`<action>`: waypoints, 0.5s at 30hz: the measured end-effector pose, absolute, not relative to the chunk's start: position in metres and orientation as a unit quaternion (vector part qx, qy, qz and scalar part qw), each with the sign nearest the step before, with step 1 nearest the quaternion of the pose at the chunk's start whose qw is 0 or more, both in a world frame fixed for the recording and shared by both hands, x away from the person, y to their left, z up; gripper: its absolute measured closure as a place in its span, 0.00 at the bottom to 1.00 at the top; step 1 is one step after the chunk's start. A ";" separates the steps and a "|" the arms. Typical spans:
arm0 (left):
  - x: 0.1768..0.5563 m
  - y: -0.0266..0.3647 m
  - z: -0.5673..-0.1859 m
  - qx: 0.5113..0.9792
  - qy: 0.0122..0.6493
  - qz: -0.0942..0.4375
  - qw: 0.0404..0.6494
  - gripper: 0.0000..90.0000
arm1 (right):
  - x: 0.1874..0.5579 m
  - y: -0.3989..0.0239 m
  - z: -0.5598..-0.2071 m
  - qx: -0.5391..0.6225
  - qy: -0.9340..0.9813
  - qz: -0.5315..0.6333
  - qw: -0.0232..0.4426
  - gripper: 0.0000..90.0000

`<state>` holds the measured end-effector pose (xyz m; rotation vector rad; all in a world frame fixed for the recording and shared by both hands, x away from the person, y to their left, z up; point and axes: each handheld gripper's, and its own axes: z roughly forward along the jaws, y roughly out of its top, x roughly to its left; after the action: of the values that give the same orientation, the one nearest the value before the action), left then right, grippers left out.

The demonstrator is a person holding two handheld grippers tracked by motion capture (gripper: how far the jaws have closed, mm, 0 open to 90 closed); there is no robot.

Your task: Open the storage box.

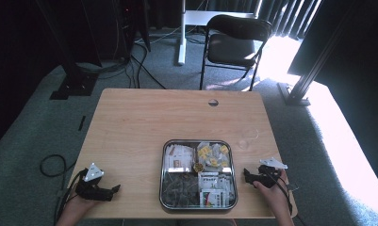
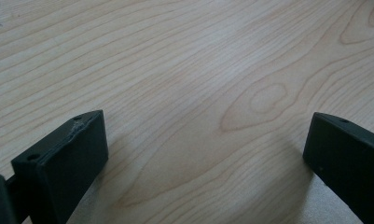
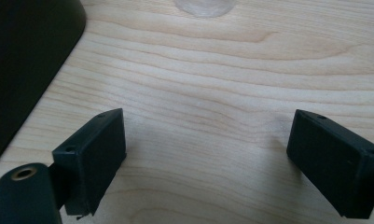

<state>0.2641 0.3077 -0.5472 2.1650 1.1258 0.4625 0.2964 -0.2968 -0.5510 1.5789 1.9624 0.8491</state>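
Observation:
A square metal tray (image 1: 198, 142) sits at the table's near middle, divided into compartments that hold white packets, yellow-tagged sachets and dark packets. My left gripper (image 1: 114, 189) rests on the wood to the tray's left, in a hand, jaws pointing toward the tray. In the left gripper view, the left gripper (image 2: 205, 121) stands open over bare wood. My right gripper (image 1: 248, 175) lies just right of the tray, also in a hand. In its own view, the right gripper (image 3: 207, 116) is open with nothing between the jaws, and the tray's dark side (image 3: 26, 56) is at the left.
A light wooden table (image 1: 144, 117) has a cable hole (image 1: 213, 102) near its far edge. A small clear patch (image 1: 247, 141) lies right of the tray. A black folding chair (image 1: 234, 44) stands beyond the table, and cables trail on the carpet at the left.

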 end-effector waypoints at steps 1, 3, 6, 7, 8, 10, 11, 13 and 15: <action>0.264 0.308 -0.547 0.825 0.429 0.176 0.323 0.00 | 0.296 -0.297 -0.551 0.577 0.717 0.310 0.239 0.12; 0.264 0.308 -0.547 0.825 0.429 0.177 0.323 0.00 | 0.296 -0.297 -0.551 0.576 0.717 0.310 0.240 0.12; 0.264 0.308 -0.547 0.821 0.437 0.180 0.322 0.00 | 0.297 -0.297 -0.551 0.576 0.717 0.310 0.240 0.12; 0.264 0.308 -0.547 0.820 0.437 0.180 0.322 0.00 | 0.296 -0.297 -0.551 0.576 0.717 0.310 0.239 0.12; 0.265 0.308 -0.547 0.821 0.437 0.180 0.321 0.00 | 0.296 -0.297 -0.551 0.576 0.717 0.310 0.239 0.12; 0.265 0.308 -0.547 0.820 0.437 0.181 0.322 0.00 | 0.296 -0.297 -0.551 0.577 0.717 0.310 0.239 0.12; 0.265 0.308 -0.547 0.820 0.437 0.180 0.322 0.00 | 0.296 -0.297 -0.551 0.577 0.717 0.310 0.239 0.12; 0.264 0.308 -0.547 0.819 0.442 0.181 0.319 0.00 | 0.296 -0.297 -0.551 0.576 0.717 0.310 0.240 0.12; 0.264 0.308 -0.547 0.819 0.443 0.181 0.317 0.00 | 0.296 -0.297 -0.551 0.576 0.717 0.310 0.240 0.12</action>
<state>0.2640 0.3079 -0.5466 2.1554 1.1659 0.4756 0.2964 -0.2968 -0.5511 1.5778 1.9627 0.8491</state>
